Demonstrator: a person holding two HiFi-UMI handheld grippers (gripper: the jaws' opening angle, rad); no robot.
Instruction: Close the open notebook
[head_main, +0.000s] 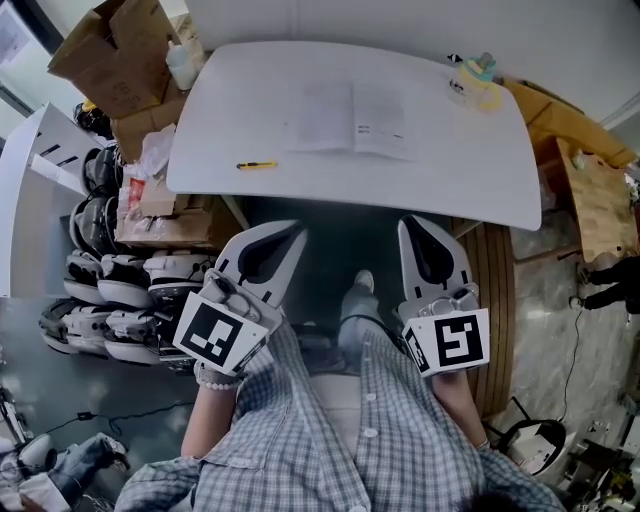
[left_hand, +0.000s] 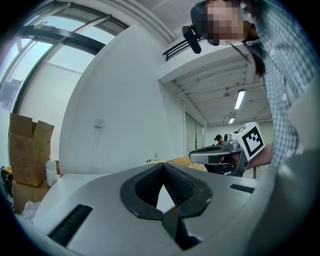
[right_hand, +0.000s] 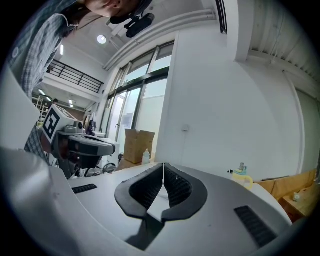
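Note:
An open notebook (head_main: 352, 119) lies flat in the middle of the white table (head_main: 480, 160), its two pale pages facing up. My left gripper (head_main: 292, 232) is held short of the table's near edge, shut with nothing in it. My right gripper (head_main: 412, 224) hangs level beside it, also shut and empty. In the left gripper view the jaws (left_hand: 163, 165) meet at the tips, and the right gripper (left_hand: 220, 156) shows off to the right. The right gripper view shows its tips (right_hand: 163, 165) touching, with the left gripper (right_hand: 82, 145) at the left.
A yellow pen (head_main: 257, 165) lies near the table's front left. A small bottle with a yellow base (head_main: 478, 82) stands at the back right corner. Cardboard boxes (head_main: 120, 60) and a white bottle (head_main: 181, 62) crowd the left end, with helmets (head_main: 110, 280) stacked on the floor below.

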